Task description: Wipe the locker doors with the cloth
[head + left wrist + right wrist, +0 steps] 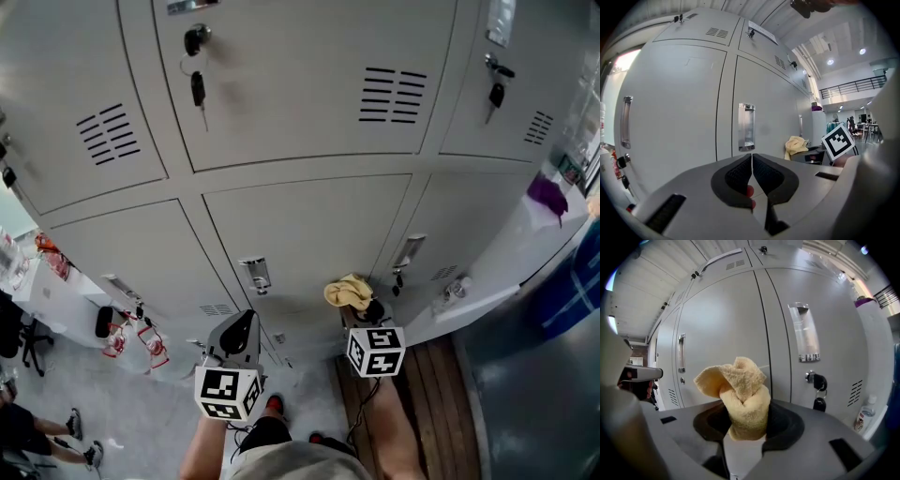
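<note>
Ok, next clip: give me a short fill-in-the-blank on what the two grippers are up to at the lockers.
1. The right gripper is shut on a ____ cloth.
2. The left gripper holds nothing; its jaws are ____.
3. From the lock on the upper locker door hangs a ____.
Missing words: yellow; shut; key.

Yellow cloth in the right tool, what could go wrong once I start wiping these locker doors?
The bunched yellow terry cloth sticks out of the right tool as a small tuft, so the hard tool edges might scrape the grey metal locker door. The black key hanging from the lock on the next door could snag the cloth and perhaps pull it loose.
</note>
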The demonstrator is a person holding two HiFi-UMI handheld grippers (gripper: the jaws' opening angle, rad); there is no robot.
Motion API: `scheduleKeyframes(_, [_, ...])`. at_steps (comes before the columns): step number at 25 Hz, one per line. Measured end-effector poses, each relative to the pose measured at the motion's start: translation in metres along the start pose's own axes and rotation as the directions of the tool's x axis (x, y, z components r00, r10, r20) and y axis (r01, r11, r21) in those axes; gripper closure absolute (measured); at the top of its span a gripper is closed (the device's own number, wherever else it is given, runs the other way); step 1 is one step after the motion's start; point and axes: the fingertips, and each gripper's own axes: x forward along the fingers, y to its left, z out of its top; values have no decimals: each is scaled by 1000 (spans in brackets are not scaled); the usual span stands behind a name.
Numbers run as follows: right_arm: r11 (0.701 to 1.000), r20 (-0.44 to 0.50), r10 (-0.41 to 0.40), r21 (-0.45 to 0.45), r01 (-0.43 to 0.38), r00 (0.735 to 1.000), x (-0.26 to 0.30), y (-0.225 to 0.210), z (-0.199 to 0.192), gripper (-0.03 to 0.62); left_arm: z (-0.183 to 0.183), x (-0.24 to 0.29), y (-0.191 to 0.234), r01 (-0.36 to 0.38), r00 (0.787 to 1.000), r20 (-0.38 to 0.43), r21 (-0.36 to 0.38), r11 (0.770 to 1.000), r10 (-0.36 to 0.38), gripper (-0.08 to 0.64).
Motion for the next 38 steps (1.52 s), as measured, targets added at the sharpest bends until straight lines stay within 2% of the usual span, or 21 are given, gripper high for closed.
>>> scheduleKeyframes(7, [998,-1,-60,20,60,998,-6,-28,-2,408,0,5,-4,16,1000,-1,3,1000,-16,531])
scheduleKeyframes(14, [998,0,-58,22,58,998,-8,-27,-3,408,0,5,-7,19,1000,-2,1,1000,-19,531])
scheduleKeyframes(24, [999,63,0,-40,2,998,-53,2,19,408,6,-17,-24,11,1000,16,2,1000,-11,531])
scheduleKeyframes(31, [994,118,49,-99,-38,992,-107,25,34,408,5,-56,-42,-19,999,27,-4,1000,19,531])
scheduleKeyframes(38, [988,131,103,-127,-86,986,-156,48,28,408,0,-101,-58,-56,998,36,-9,998,56,531])
